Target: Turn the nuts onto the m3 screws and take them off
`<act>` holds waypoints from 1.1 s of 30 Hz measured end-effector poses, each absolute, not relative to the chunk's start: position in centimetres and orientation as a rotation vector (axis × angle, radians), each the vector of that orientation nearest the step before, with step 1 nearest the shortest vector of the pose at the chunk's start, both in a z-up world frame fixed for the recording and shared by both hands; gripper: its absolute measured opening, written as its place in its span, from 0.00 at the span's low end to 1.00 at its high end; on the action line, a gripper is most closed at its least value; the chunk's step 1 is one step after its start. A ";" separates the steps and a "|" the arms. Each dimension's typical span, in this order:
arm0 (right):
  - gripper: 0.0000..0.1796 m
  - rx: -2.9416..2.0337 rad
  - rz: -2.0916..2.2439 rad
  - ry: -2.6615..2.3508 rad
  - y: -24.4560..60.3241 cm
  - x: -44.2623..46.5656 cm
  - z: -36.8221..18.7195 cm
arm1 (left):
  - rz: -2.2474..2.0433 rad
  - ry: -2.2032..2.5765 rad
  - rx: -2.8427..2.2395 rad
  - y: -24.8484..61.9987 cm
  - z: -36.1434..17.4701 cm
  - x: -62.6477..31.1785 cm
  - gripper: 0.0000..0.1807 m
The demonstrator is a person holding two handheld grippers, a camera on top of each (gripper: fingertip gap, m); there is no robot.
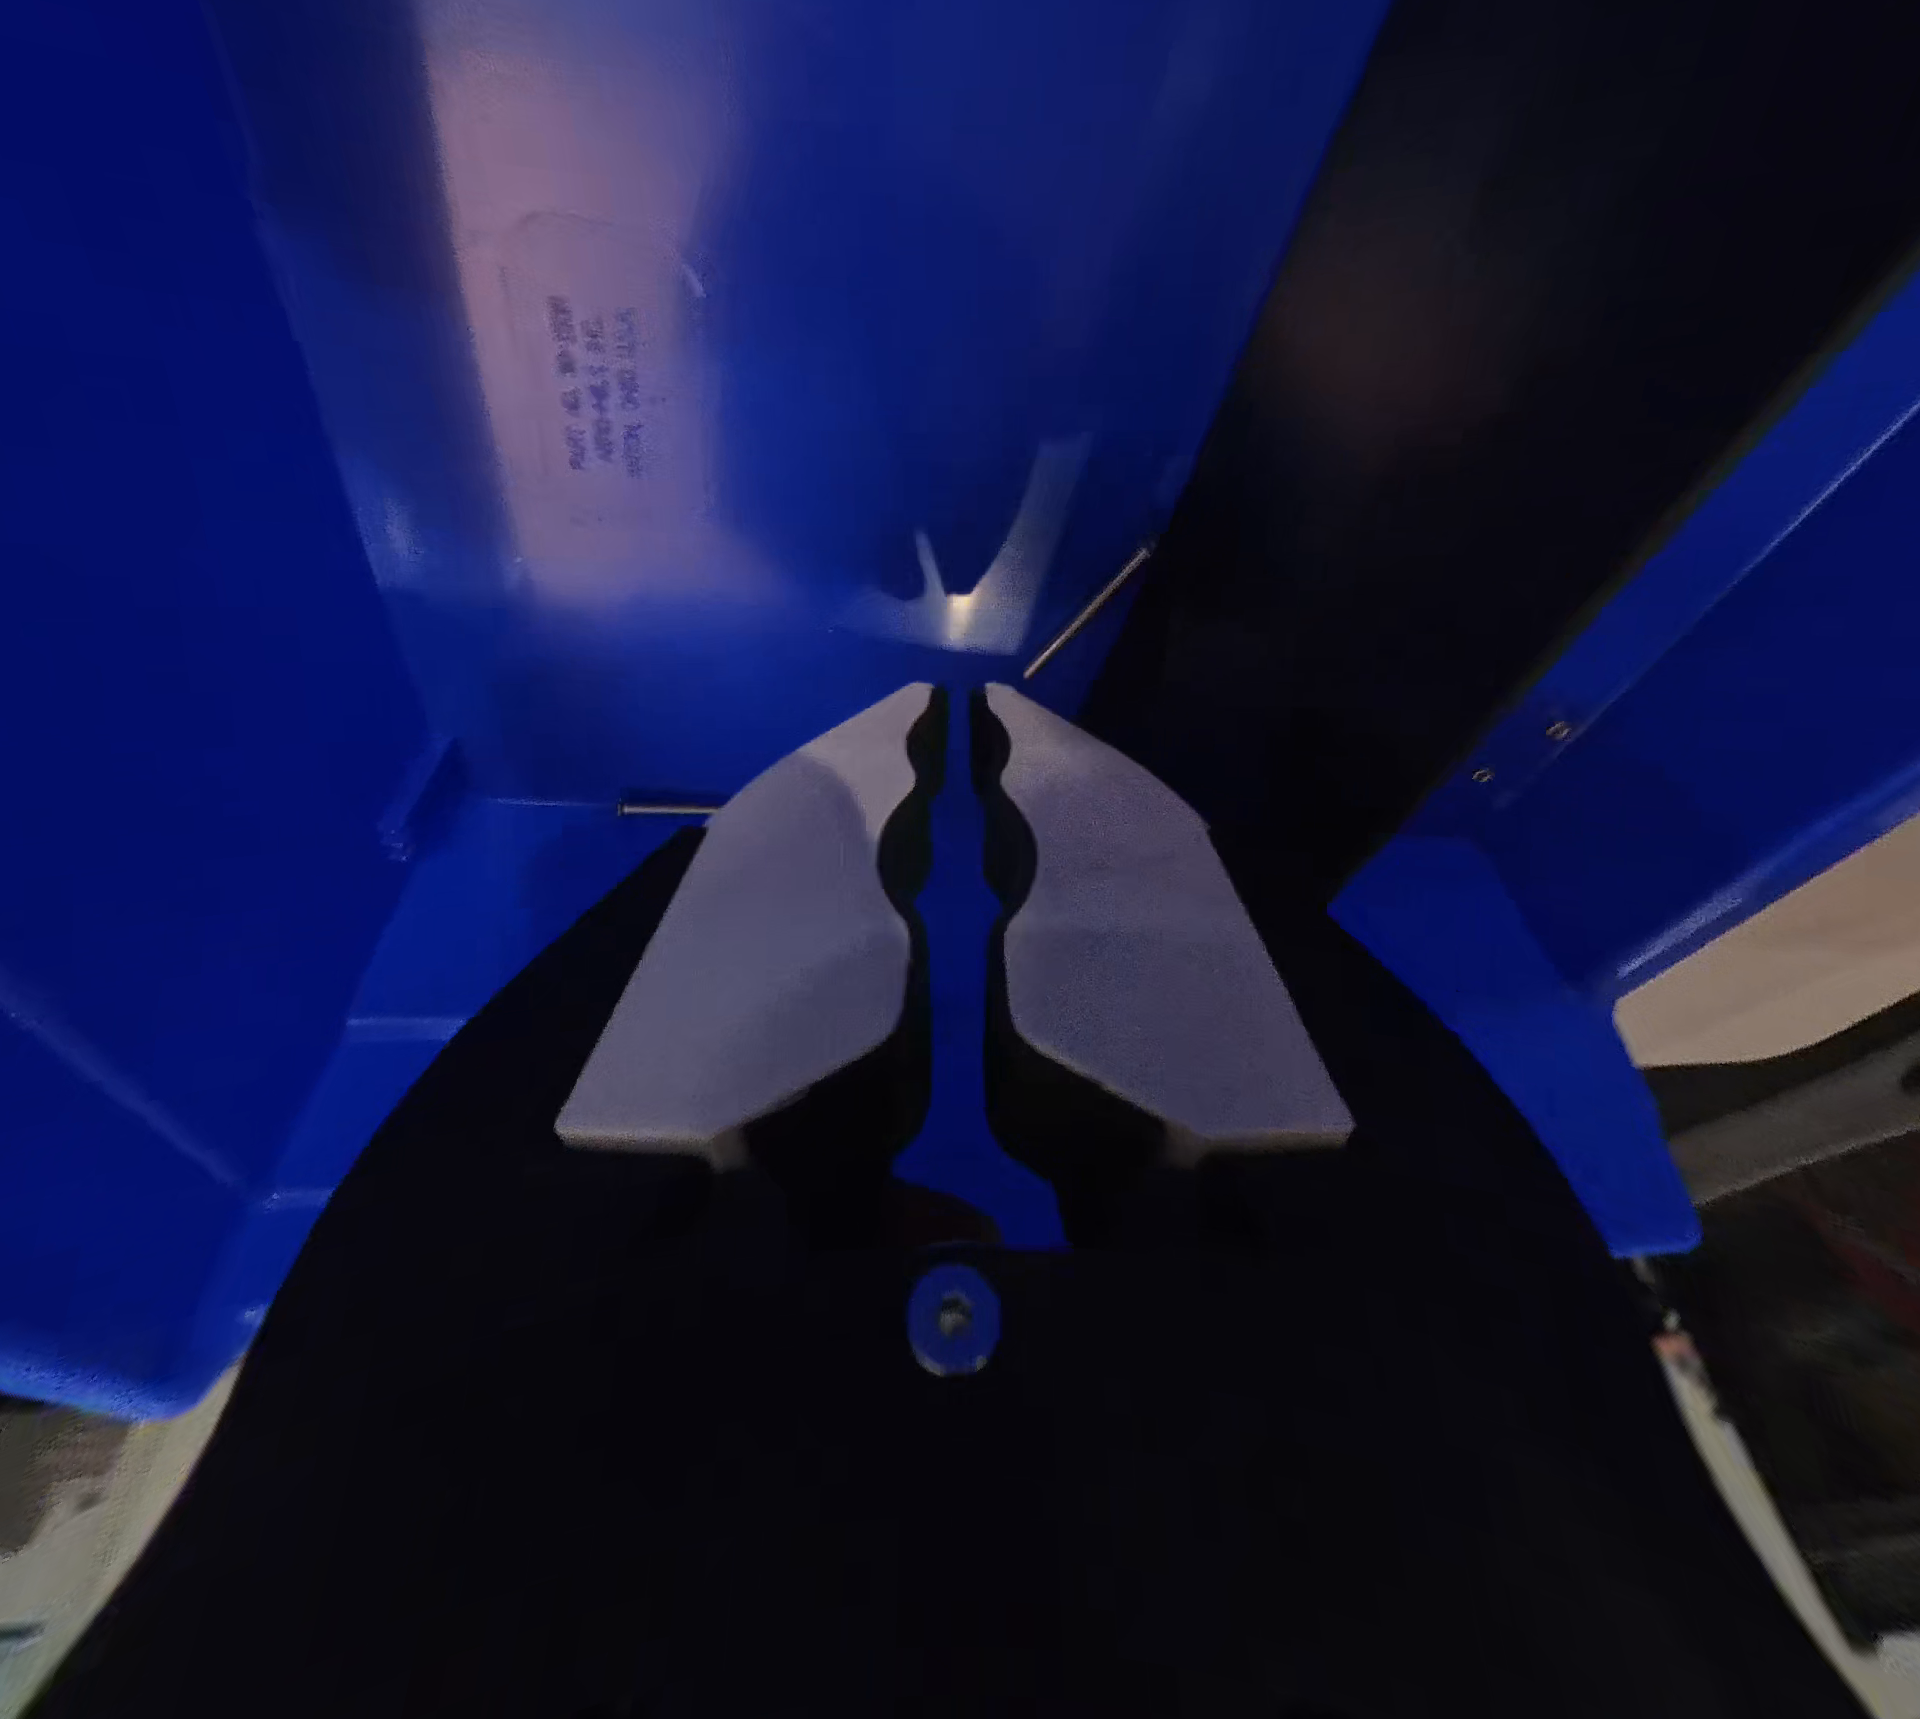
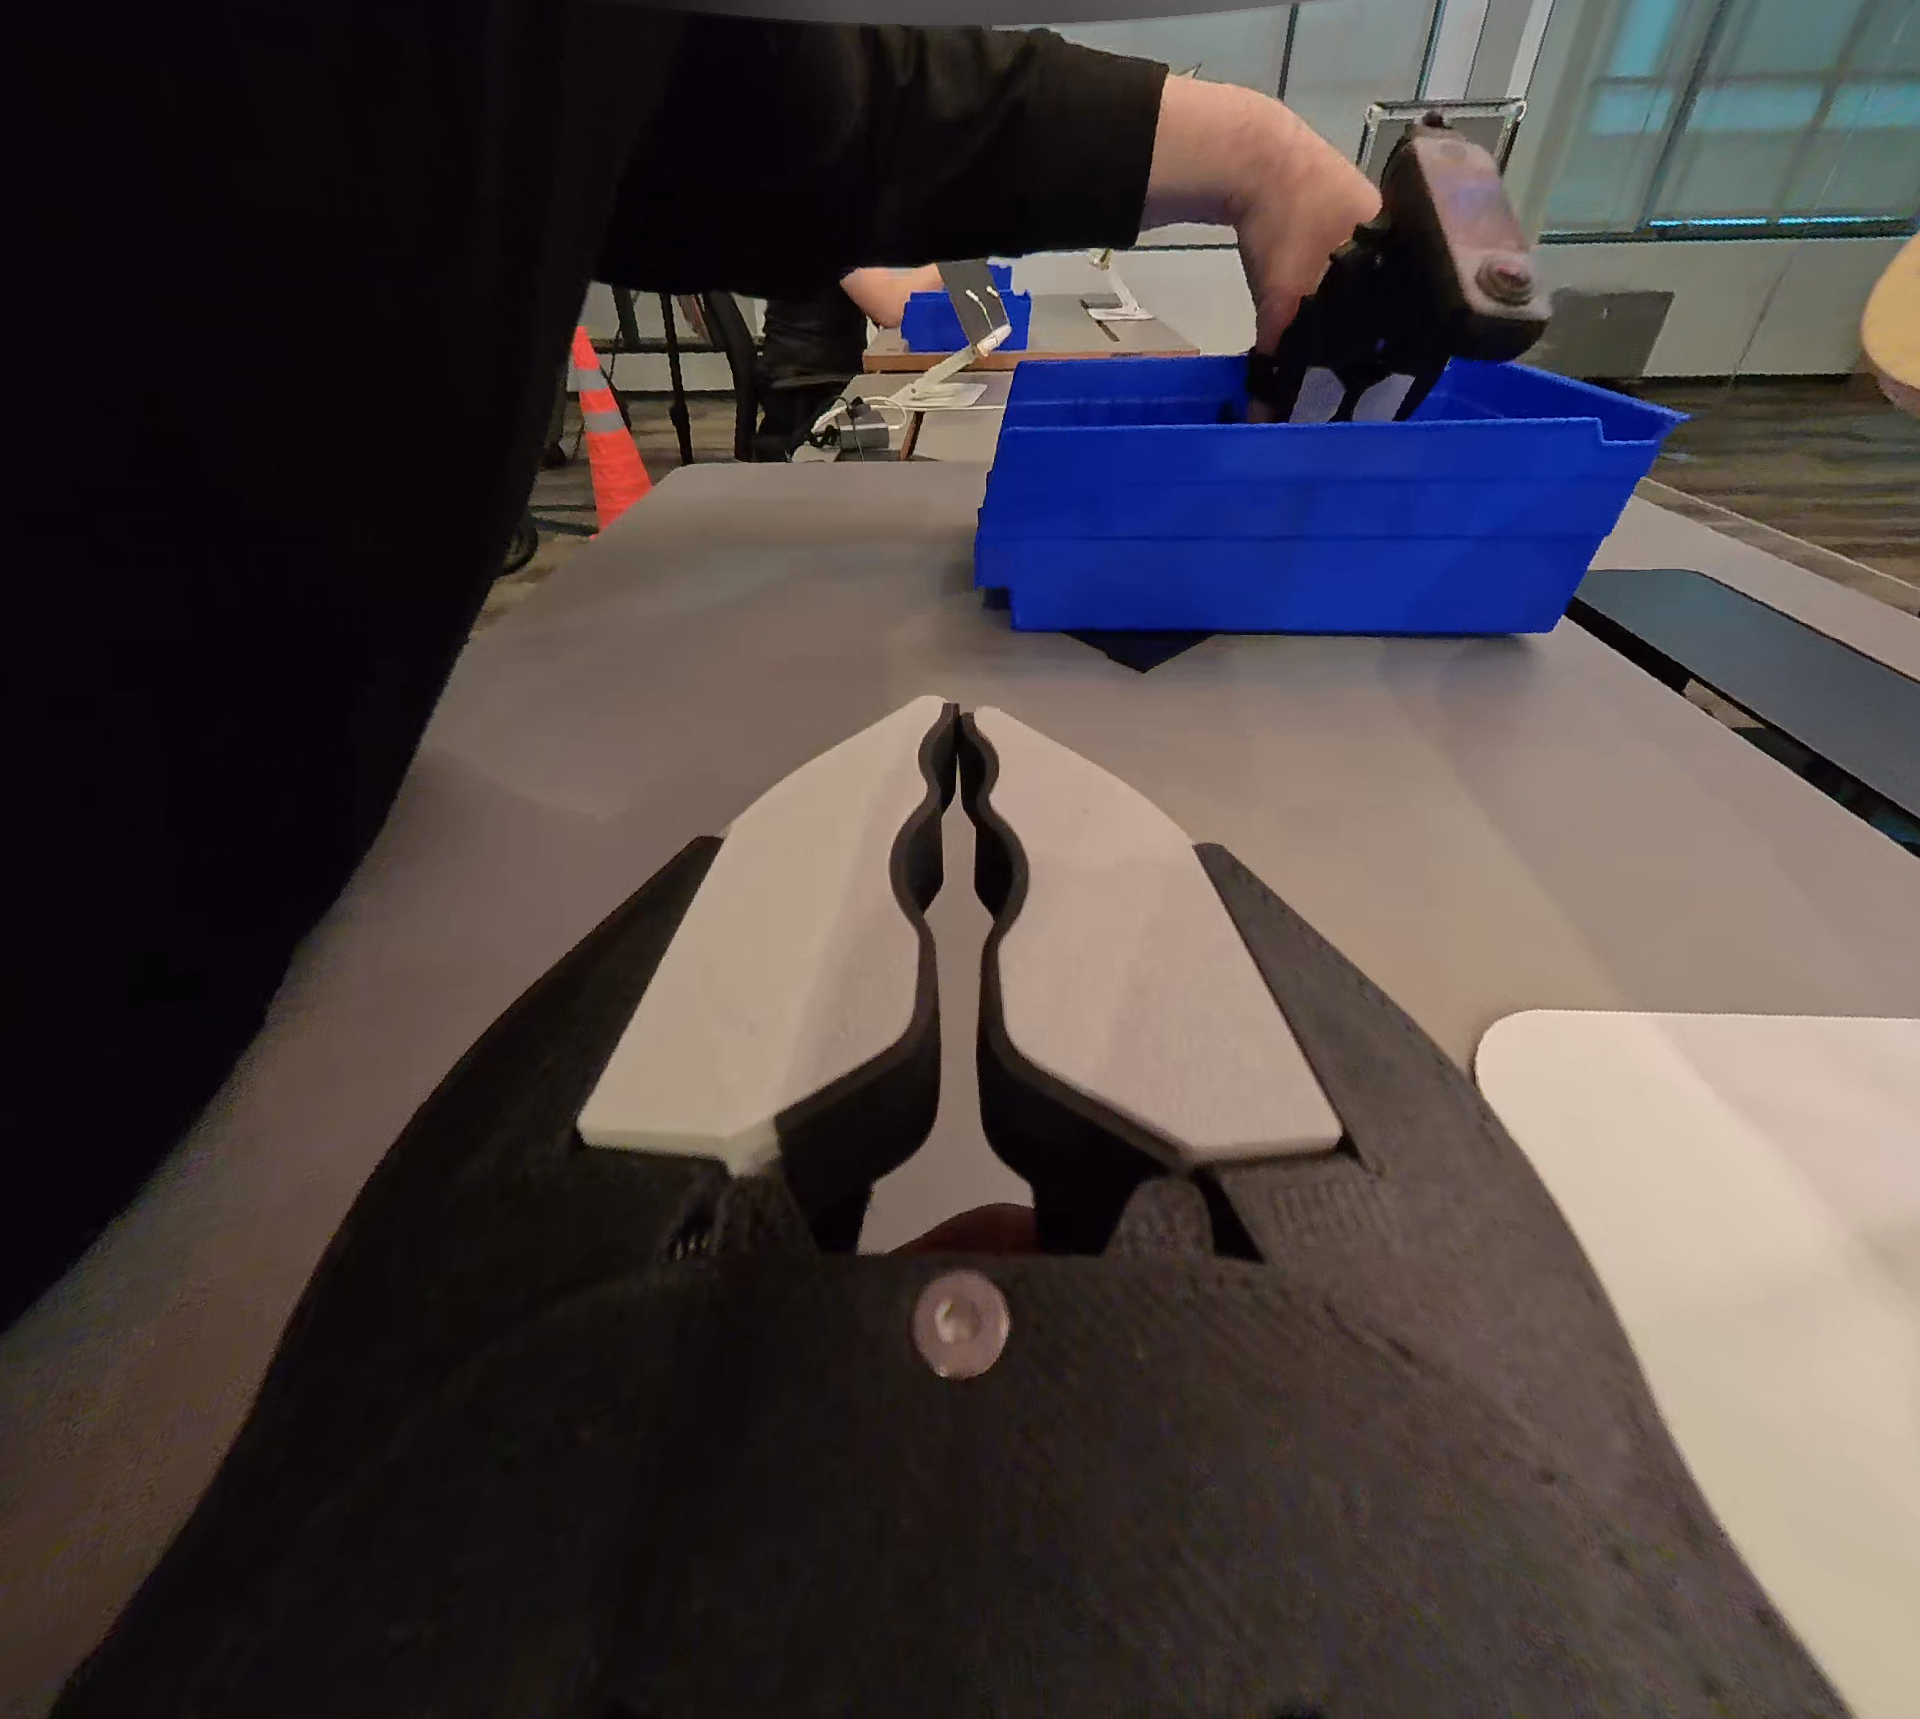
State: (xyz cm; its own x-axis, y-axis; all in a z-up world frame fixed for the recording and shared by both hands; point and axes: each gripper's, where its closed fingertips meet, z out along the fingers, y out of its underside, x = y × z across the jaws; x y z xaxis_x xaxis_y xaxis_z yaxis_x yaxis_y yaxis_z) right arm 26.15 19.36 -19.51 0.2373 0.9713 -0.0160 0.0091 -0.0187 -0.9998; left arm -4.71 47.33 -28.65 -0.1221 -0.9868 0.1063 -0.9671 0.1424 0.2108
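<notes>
Plainly, the task was at its start: I saw no nut on any screw, and neither gripper held anything. My left gripper (image 1: 961, 693) was down inside the blue bin (image 1: 727, 215), its fingers drawn narrow with only a thin gap at the tips and nothing between them. One screw (image 1: 1089, 607) lay just past the tips to the right, along the foot of the bin's dark divider (image 1: 1403, 319); a second screw (image 1: 665, 808) lay just left of the left finger, at the foot of the bin's near wall. Two small items that I judged to be nuts (image 1: 1519, 752) sat in the next compartment, beyond the divider; they were too small to be certain. My right gripper (image 2: 958, 719) hung over the grey table (image 2: 727, 609), well apart from the bin, with its tips all but touching and empty. Picking a screw, picking a nut, threading on and threading off all remained. The divider stood between the left gripper and the nuts, and both screws lay tight against walls, which I judged awkward for the fingers. A white sheet (image 2: 1714, 1254) lay on the table at right; an orange cone (image 2: 611, 443) and another blue bin (image 2: 961, 315) stood far off, clear of the work.
</notes>
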 end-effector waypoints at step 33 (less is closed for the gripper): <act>0.00 -1.289 1.196 -0.842 20.2 28.6 -17.7 | -0.251 -2.286 1.501 47.1 -29.3 -6.3 0.37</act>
State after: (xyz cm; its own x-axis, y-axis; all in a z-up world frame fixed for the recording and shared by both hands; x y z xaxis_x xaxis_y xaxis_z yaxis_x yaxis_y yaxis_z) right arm 28.57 20.17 -17.74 0.2288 0.9612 -0.1544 -0.1786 -0.1145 -0.9772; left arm -6.27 47.12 -29.32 -0.3484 -0.9101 0.2244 -0.8397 0.4094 0.3567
